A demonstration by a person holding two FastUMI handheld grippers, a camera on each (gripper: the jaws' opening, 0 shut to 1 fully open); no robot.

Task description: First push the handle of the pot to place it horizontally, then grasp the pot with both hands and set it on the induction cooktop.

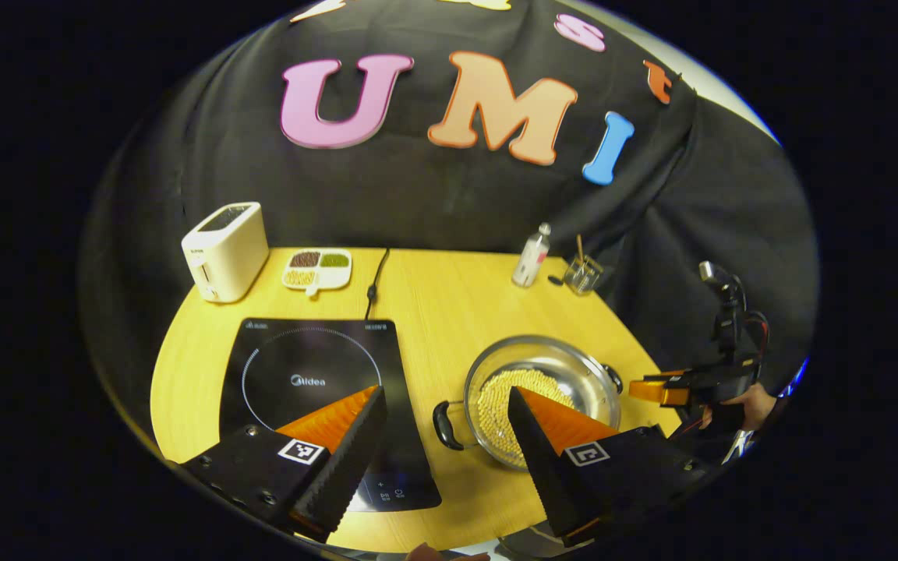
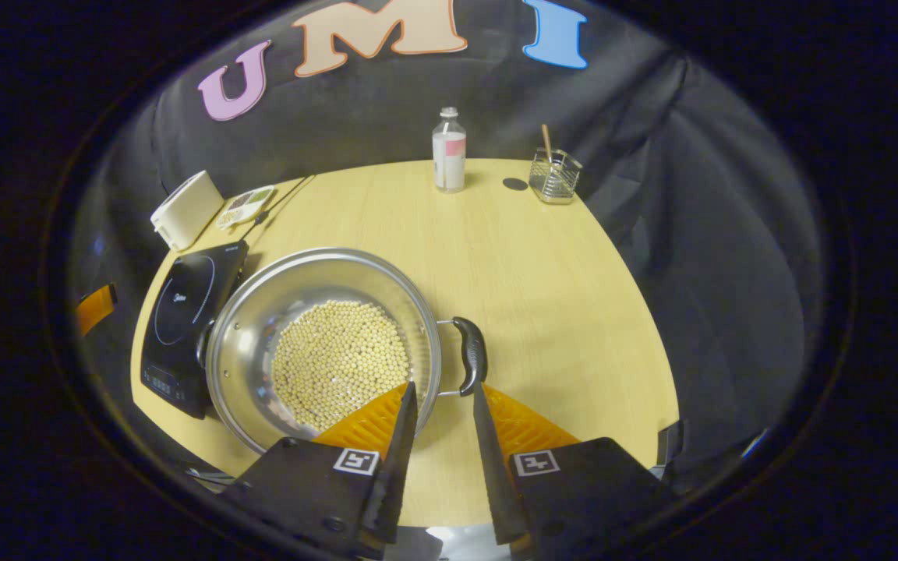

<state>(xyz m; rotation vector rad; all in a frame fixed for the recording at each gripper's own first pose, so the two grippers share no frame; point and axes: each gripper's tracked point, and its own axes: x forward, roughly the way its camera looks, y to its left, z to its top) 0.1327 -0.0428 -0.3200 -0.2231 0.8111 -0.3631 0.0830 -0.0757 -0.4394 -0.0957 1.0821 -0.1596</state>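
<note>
Just beyond right hand-held gripper (image 2: 441, 389) tips: pot (image 2: 324, 343) handle (image 2: 471, 354), untouched.

One tabletop (image 2: 542, 296) carries one steel pot (image 2: 262, 327) with two black handles, one induction cooktop (image 1: 316, 382), one toaster (image 1: 224, 249), one divided dish (image 1: 317, 269), one bottle (image 2: 449, 152) and one wire holder (image 2: 556, 175). Two claws: left (image 1: 445, 409), right (image 2: 443, 401).

Bare tabletop (image 2: 542, 296) is lying open from the pot's (image 2: 324, 343) 1 to 4 o'clock side, giving a gripper passage toward its near handle (image 2: 471, 354). At 9 o'clock the cooktop (image 2: 184, 327) is crowding the rim. A bottle (image 2: 449, 152) and wire holder (image 2: 556, 175) are standing far off at 12 to 1 o'clock.
</note>
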